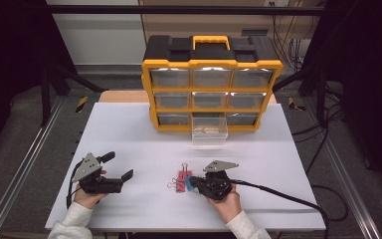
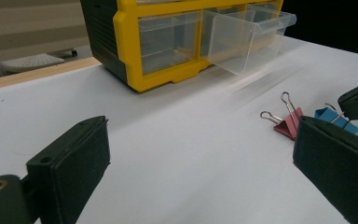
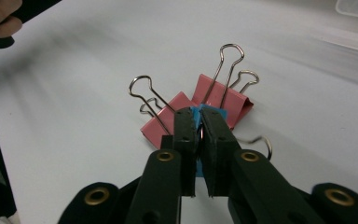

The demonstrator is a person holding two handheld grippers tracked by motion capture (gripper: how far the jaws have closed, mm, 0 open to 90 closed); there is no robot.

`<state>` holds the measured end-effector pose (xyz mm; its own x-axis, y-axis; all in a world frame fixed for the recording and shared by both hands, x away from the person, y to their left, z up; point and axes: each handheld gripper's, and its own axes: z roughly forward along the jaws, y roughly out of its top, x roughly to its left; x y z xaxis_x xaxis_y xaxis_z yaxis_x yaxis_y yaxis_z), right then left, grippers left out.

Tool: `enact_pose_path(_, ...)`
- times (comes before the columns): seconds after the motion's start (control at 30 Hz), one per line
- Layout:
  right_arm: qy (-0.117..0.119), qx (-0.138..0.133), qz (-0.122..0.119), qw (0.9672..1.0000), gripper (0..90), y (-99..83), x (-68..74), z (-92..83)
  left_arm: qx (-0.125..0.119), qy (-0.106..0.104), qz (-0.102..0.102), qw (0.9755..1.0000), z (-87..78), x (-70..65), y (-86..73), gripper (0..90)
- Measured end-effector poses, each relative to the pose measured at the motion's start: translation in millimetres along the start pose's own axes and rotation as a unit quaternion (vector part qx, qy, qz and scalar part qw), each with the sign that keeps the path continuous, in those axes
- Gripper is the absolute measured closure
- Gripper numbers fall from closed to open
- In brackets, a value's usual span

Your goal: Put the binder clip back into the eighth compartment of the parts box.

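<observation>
A blue binder clip [image 1: 188, 184] lies beside two red binder clips [image 1: 180, 179] at the front middle of the white table [image 1: 129, 129]. My right gripper [image 1: 192, 182] is shut on the blue clip [image 3: 216, 112], its jaws pressed together with the blue body between the tips [image 3: 199, 122]. The two red clips [image 3: 161, 125] sit just beyond it, wire handles up. My left gripper [image 1: 118, 166] rests at the front left, open wide with nothing between its jaws [image 2: 205, 158]. It faces the red clips [image 2: 289, 125] and the blue clip [image 2: 330, 116].
A yellow and black drawer organizer [image 1: 211, 84] stands at the back of the table. Its bottom middle clear drawer [image 1: 209, 131] is pulled out, with small things inside. The right gripper's cable [image 1: 288, 199] trails off to the right.
</observation>
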<state>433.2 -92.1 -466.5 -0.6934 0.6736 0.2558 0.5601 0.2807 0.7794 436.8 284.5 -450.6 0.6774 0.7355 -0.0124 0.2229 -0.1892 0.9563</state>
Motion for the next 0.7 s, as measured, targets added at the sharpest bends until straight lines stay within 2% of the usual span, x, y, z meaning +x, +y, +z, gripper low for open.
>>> enact_pose_path(0.27,0.005,0.002,0.002,1.0000,88.6,1.5,0.8,-3.0,0.001,0.000,0.001,1.0000,-0.1,0.3,0.0,3.3)
enact_pose_path(0.7,-0.001,-0.024,-0.010,0.9997,88.8,11.7,0.4,-20.3,-0.001,0.000,-0.001,1.0000,-0.6,1.3,0.0,3.3)
